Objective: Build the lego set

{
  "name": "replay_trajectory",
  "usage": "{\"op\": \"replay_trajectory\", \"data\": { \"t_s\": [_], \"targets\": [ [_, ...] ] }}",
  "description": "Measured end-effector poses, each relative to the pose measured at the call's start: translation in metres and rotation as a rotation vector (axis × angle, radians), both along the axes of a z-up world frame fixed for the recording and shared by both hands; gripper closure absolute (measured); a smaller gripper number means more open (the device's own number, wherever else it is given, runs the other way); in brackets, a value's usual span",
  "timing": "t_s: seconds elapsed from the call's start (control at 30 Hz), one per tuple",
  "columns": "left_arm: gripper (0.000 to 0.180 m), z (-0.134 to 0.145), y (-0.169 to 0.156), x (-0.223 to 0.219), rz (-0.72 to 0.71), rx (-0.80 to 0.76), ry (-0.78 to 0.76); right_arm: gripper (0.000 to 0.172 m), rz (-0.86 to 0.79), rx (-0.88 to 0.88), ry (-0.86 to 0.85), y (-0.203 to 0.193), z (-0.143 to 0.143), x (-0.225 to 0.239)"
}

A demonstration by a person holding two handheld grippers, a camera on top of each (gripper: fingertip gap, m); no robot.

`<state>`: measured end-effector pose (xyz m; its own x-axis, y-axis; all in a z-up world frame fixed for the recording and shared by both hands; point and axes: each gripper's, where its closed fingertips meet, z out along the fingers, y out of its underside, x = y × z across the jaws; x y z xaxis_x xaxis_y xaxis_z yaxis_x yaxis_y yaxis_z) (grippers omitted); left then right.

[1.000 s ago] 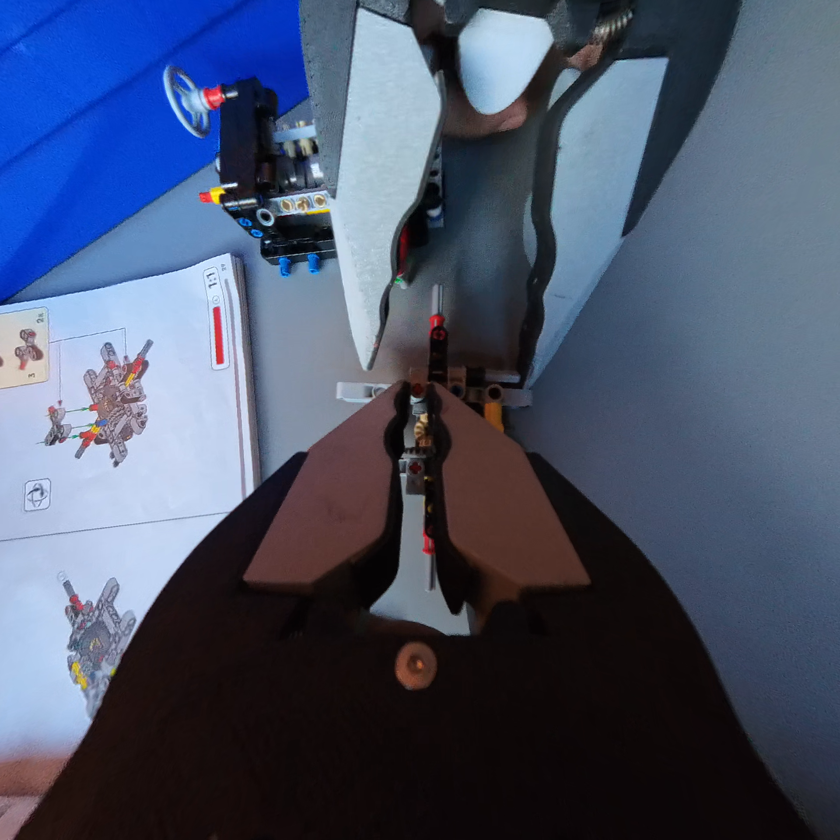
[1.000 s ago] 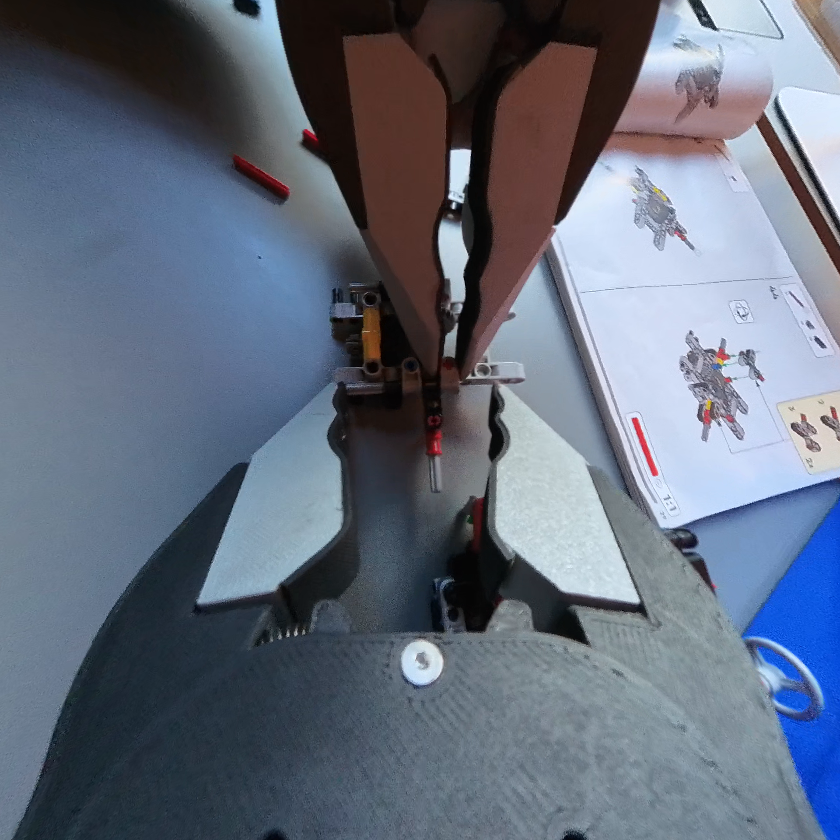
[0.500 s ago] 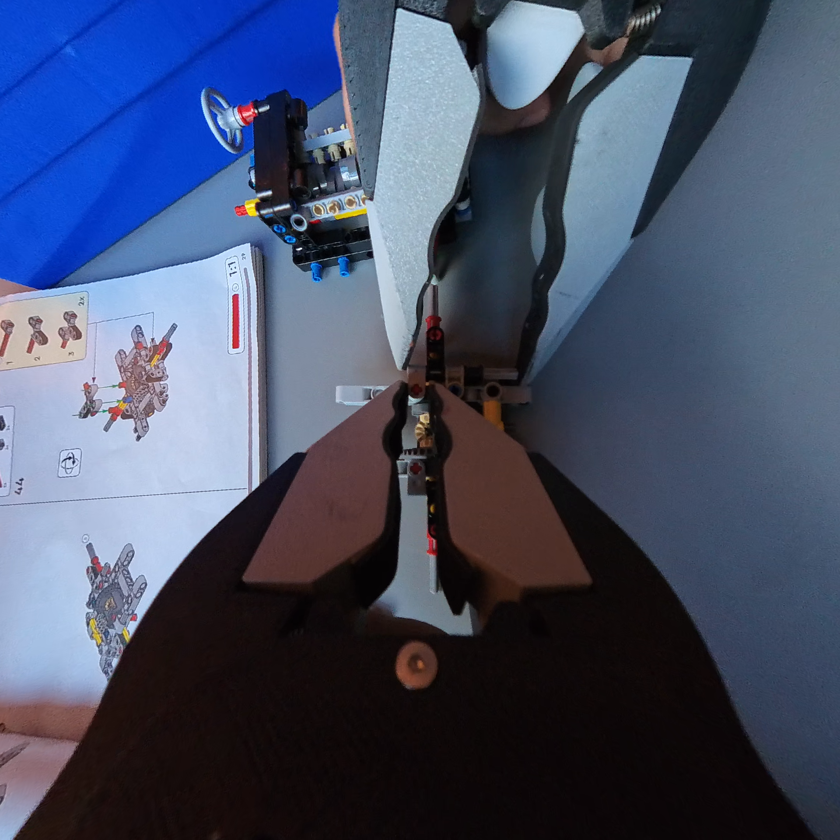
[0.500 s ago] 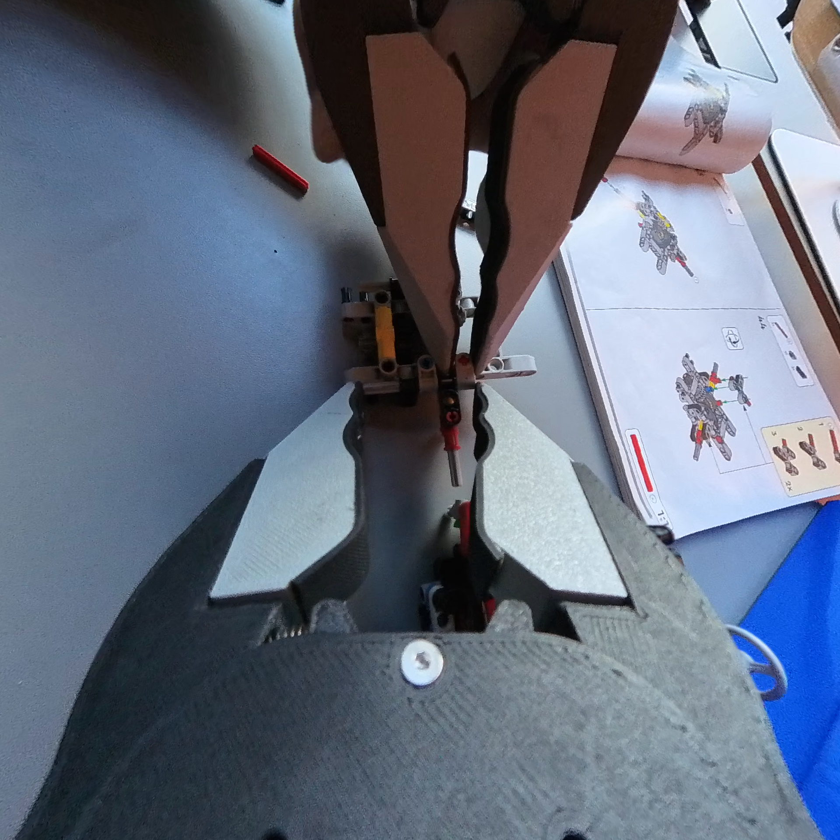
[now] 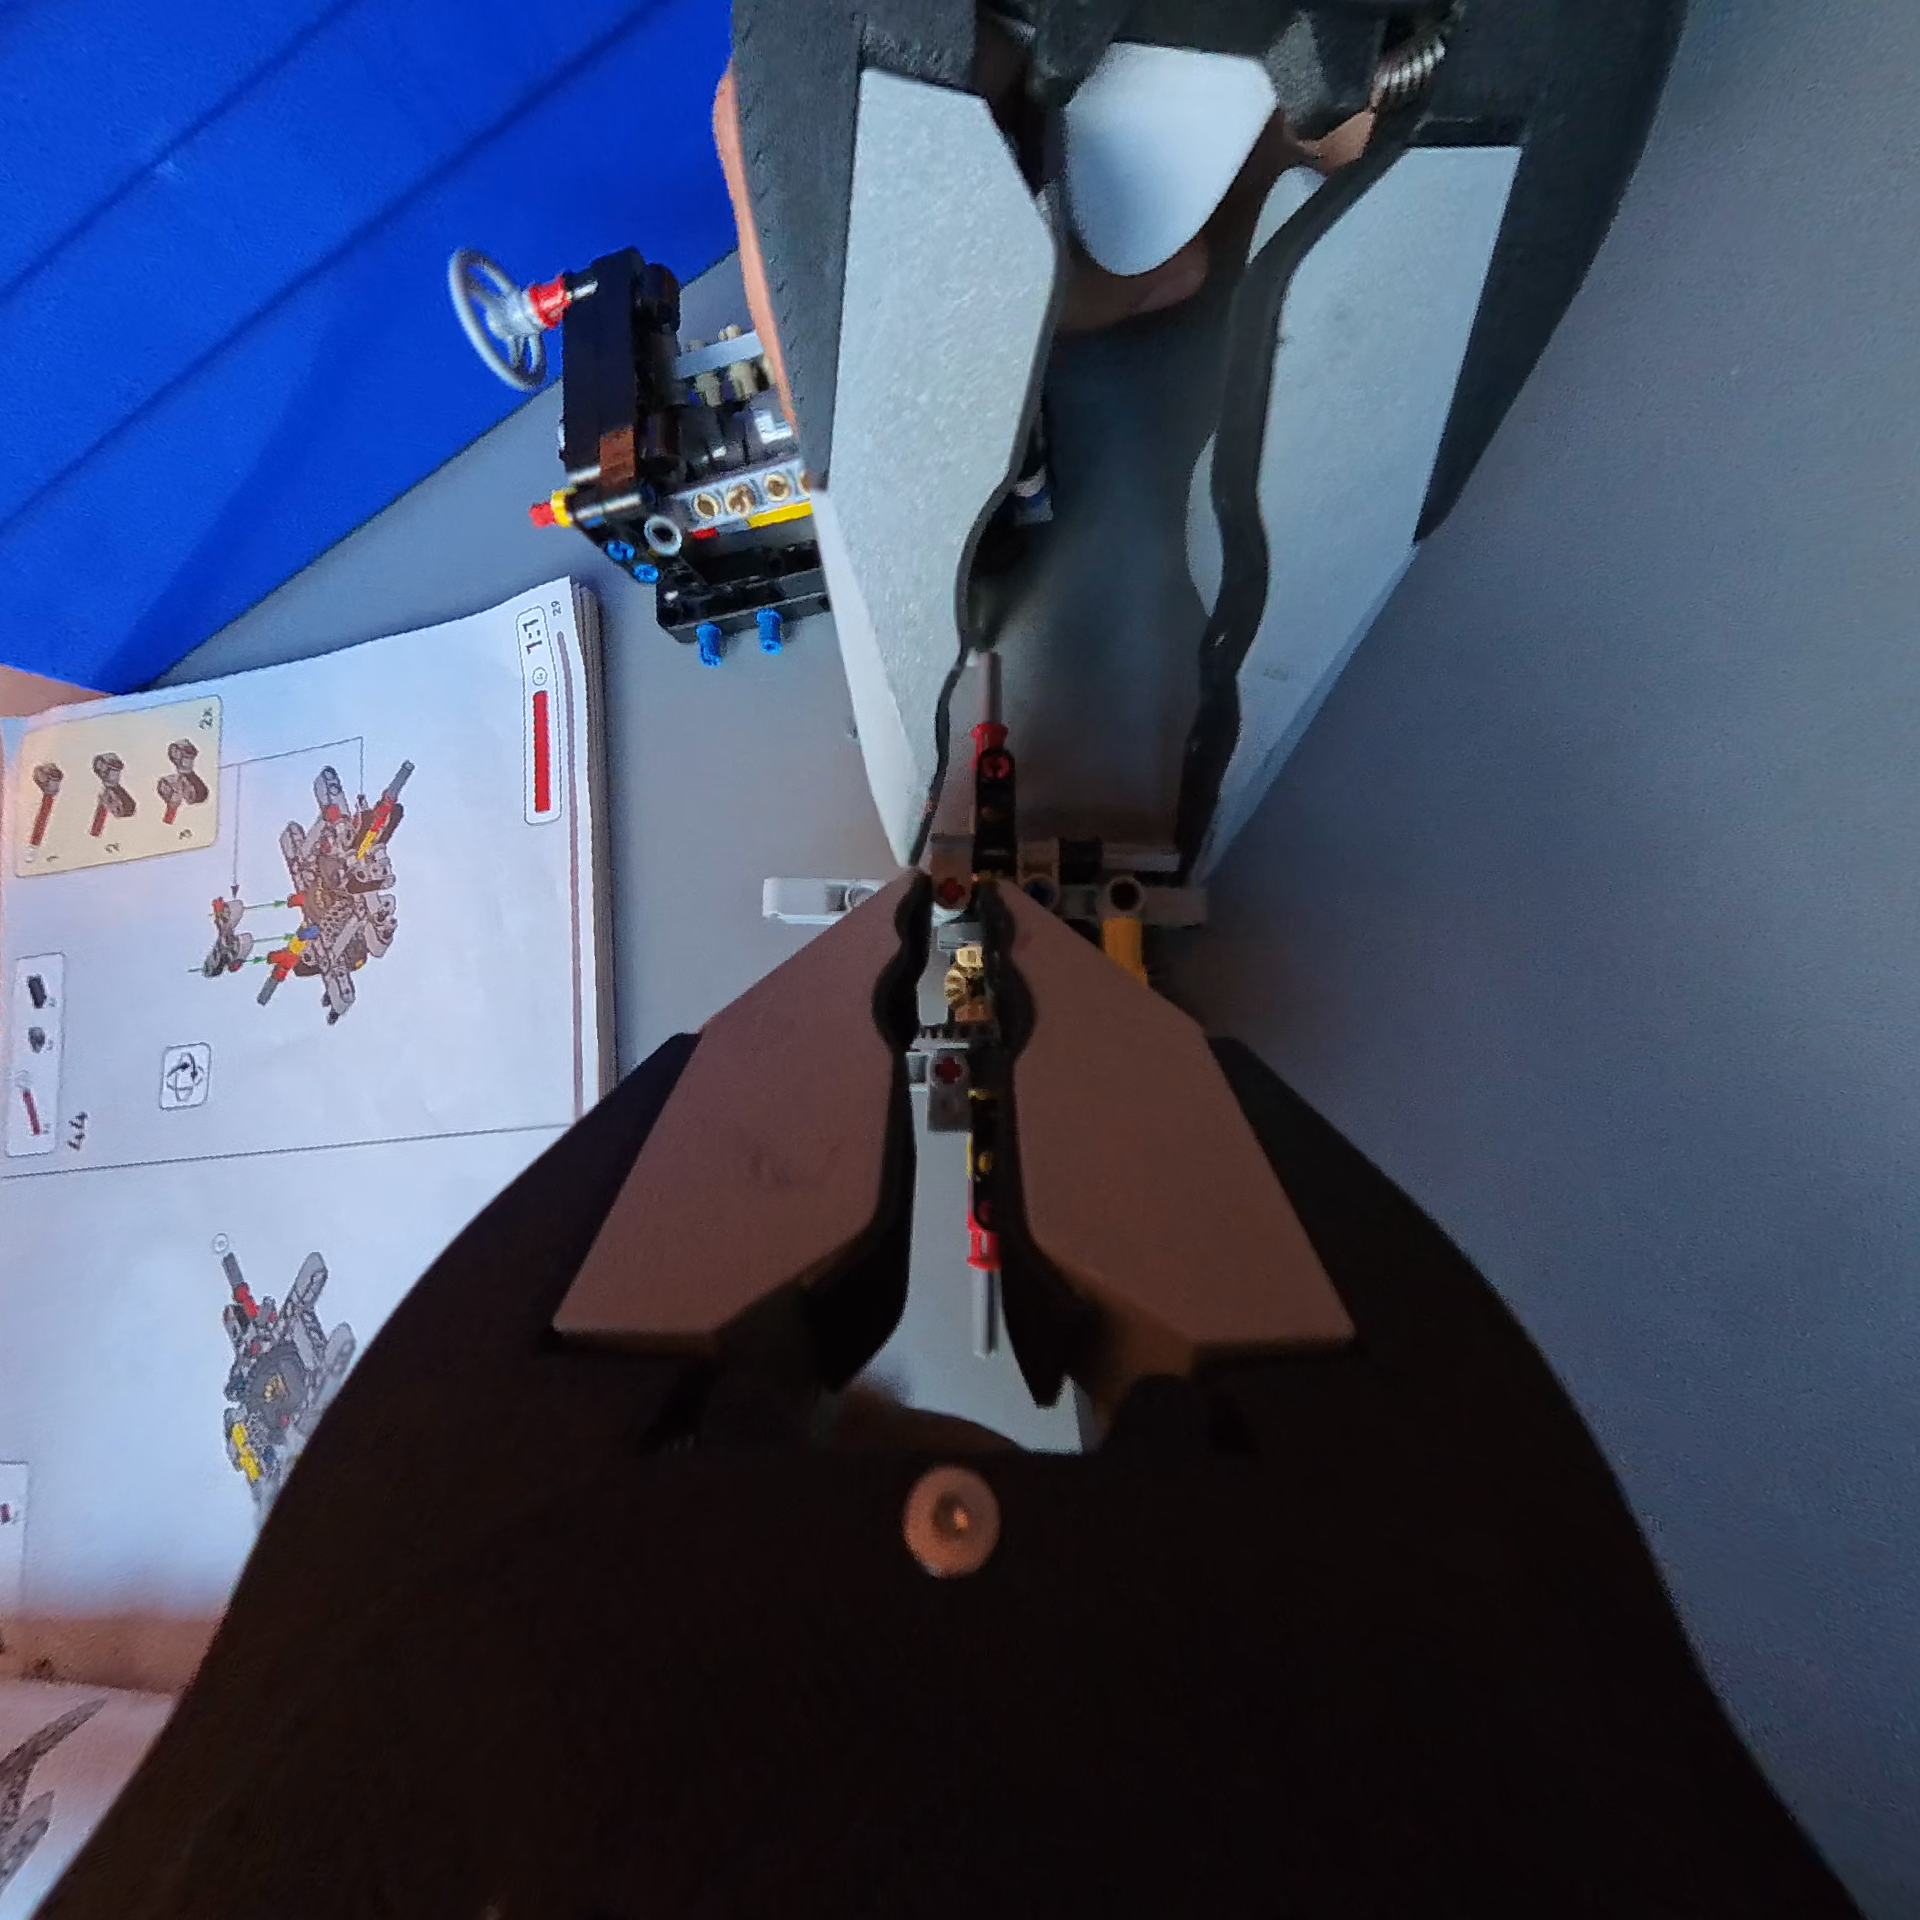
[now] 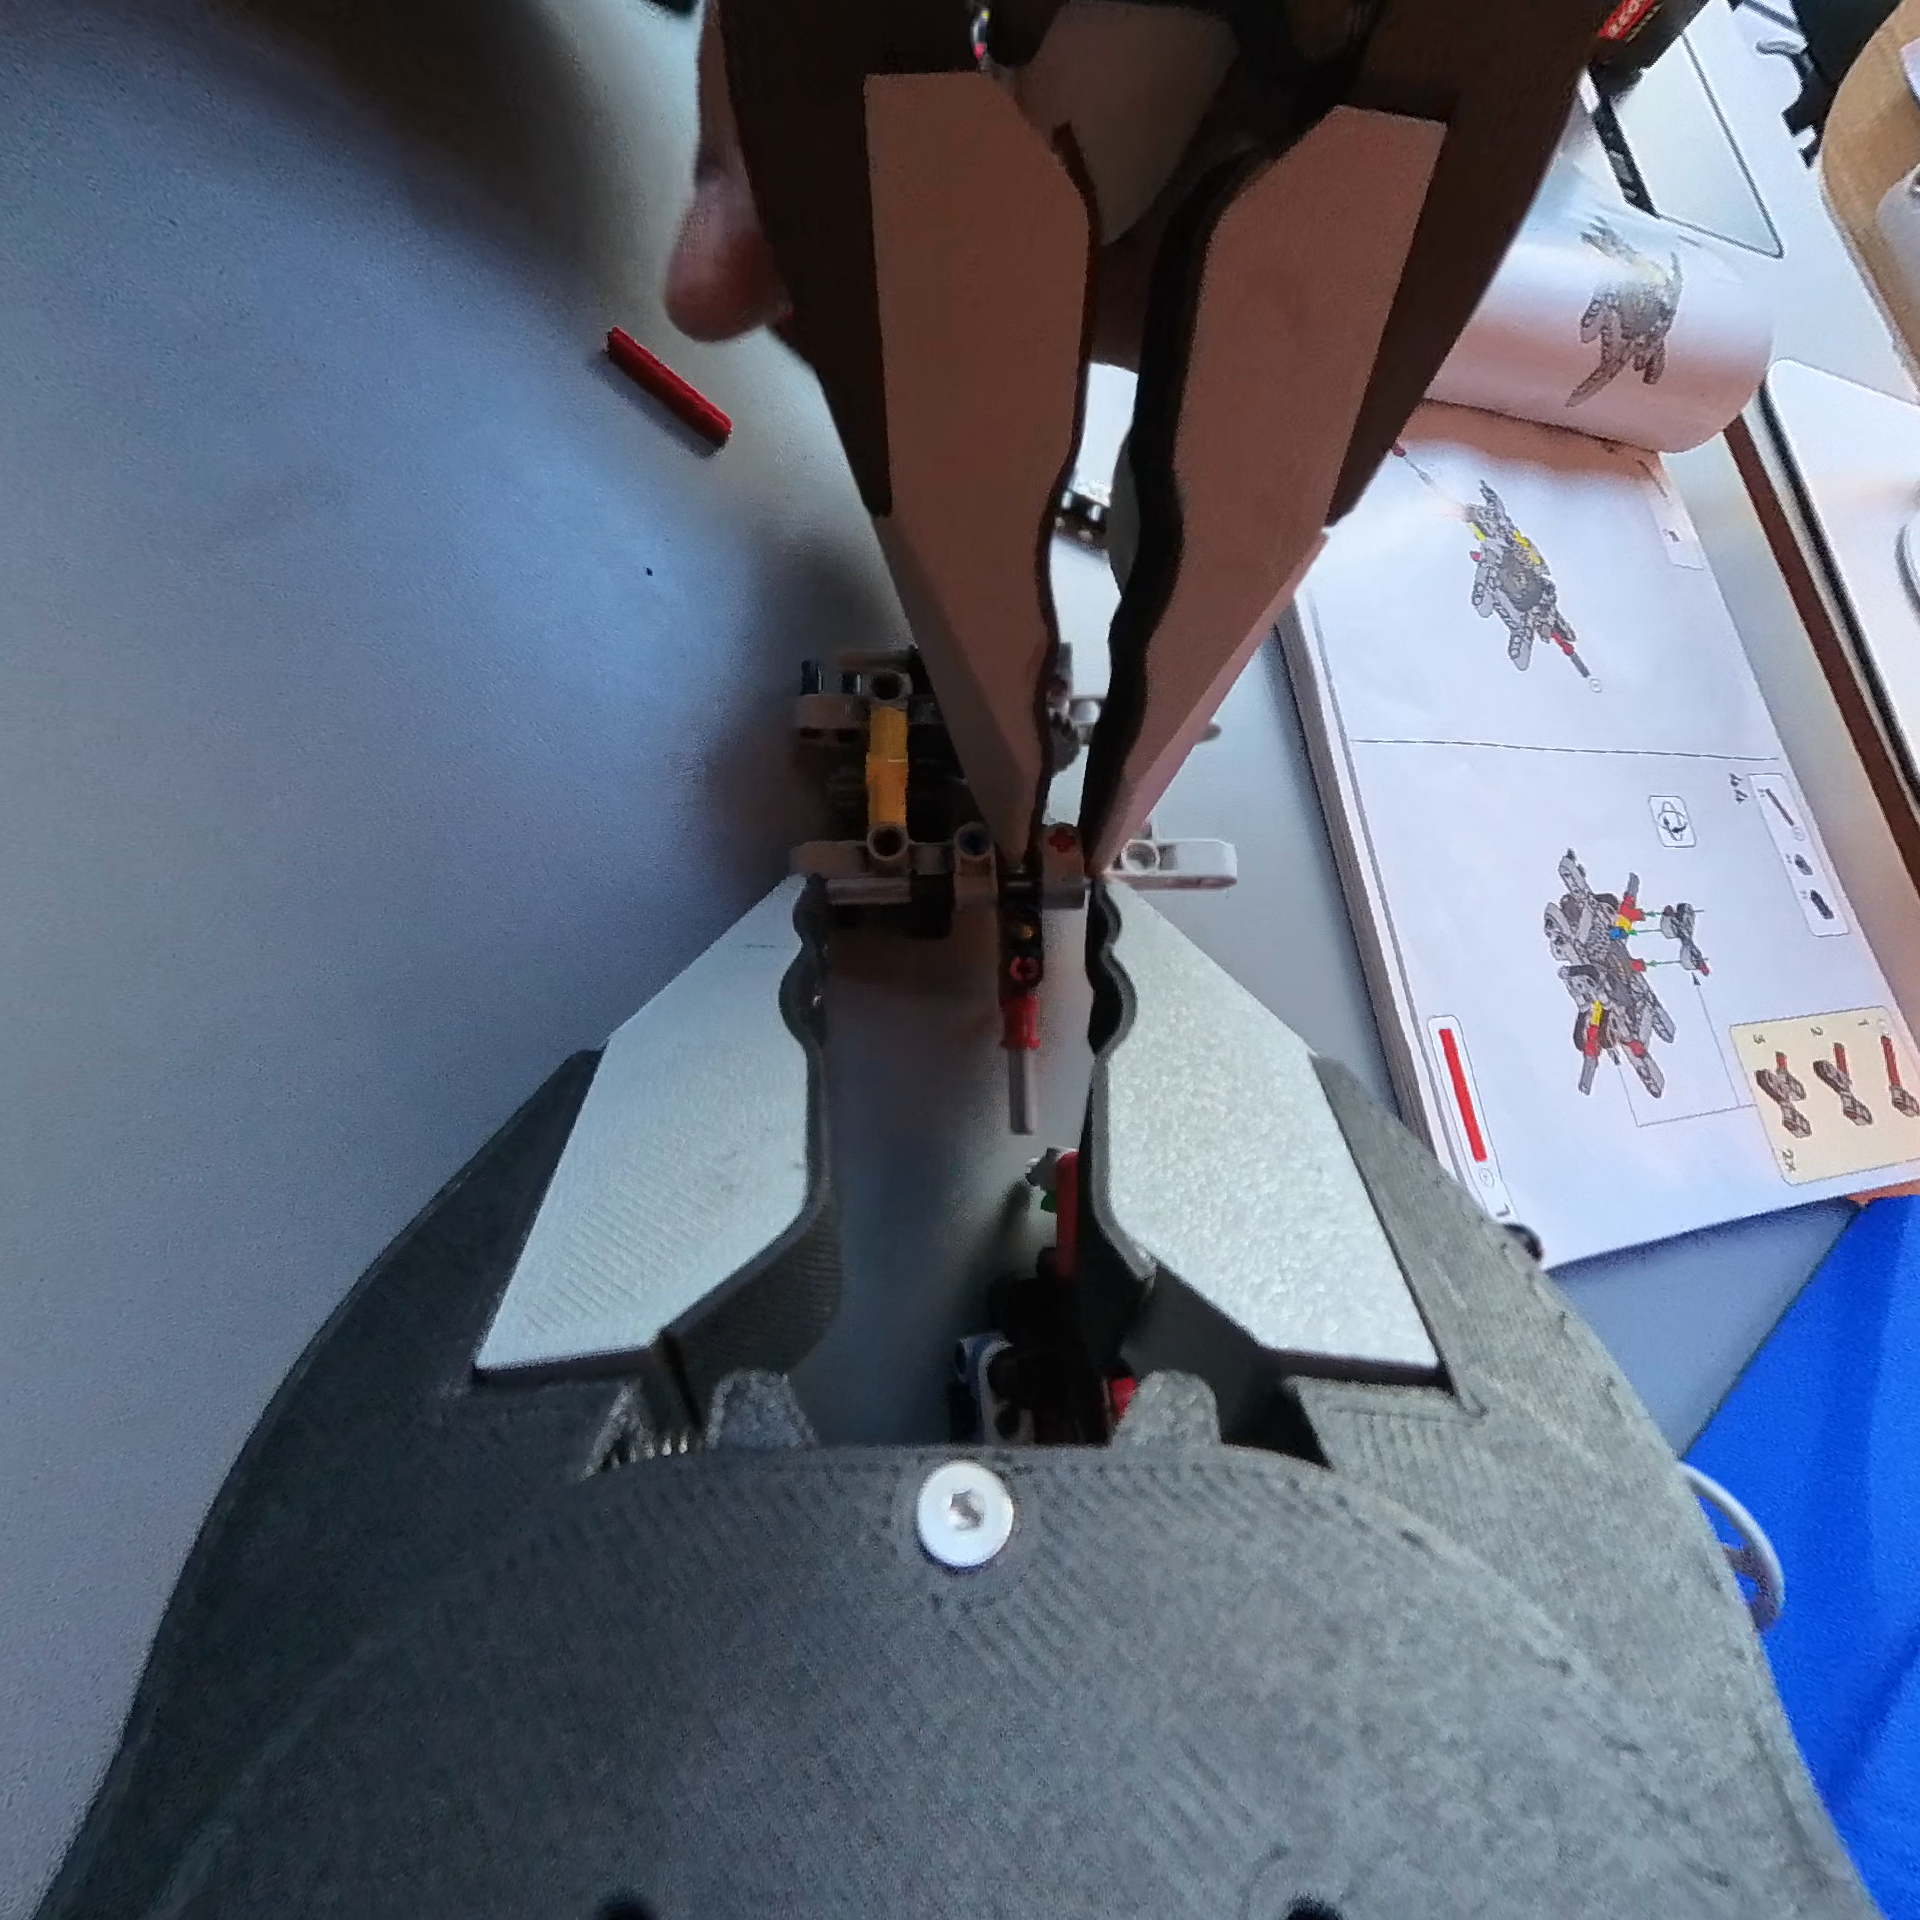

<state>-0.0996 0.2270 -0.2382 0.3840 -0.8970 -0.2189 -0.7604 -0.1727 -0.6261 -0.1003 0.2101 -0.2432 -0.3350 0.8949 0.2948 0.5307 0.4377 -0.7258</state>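
booklet left of brick assembly | wheel model behind booklet

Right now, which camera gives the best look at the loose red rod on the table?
The right wrist view. The red rod lies bare on the grey table there, beyond the left gripper, fully unobstructed. The left wrist view does not show it at all.
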Motion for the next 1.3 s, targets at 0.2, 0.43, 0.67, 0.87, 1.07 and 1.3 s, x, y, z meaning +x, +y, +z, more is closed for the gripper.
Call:
{"op": "replay_trajectory", "data": {
  "t_s": [0.2,0.43,0.67,0.87,1.07,1.3],
  "targets": [
    [0.175,-0.0014,0.0026,-0.0019,0.019,-0.05,-0.027,0.125,-0.042,-0.04,-0.021,0.0025,0.0003,-0.0012],
    [0.176,-0.002,0.0035,-0.0045,0.04,-0.052,-0.024,0.122,-0.051,-0.017,0.006,0.0044,0.0023,-0.0017],
    [0.175,-0.0026,0.0039,-0.0055,0.047,-0.056,-0.021,0.123,-0.057,-0.035,-0.004,0.0039,0.0019,-0.0018],
    [0.175,-0.0029,0.0043,-0.0055,0.052,-0.054,-0.018,0.126,-0.051,-0.033,-0.004,0.0025,0.0016,-0.0015],
    [0.175,-0.0032,0.0045,-0.0054,0.053,-0.051,-0.015,0.126,-0.051,-0.041,-0.008,0.002,0.0008,-0.0018],
    [0.175,-0.0041,0.0044,-0.0065,0.054,-0.054,-0.003,0.128,-0.065,-0.072,-0.038,0.0024,-0.0013,-0.0028]
  ]
}}
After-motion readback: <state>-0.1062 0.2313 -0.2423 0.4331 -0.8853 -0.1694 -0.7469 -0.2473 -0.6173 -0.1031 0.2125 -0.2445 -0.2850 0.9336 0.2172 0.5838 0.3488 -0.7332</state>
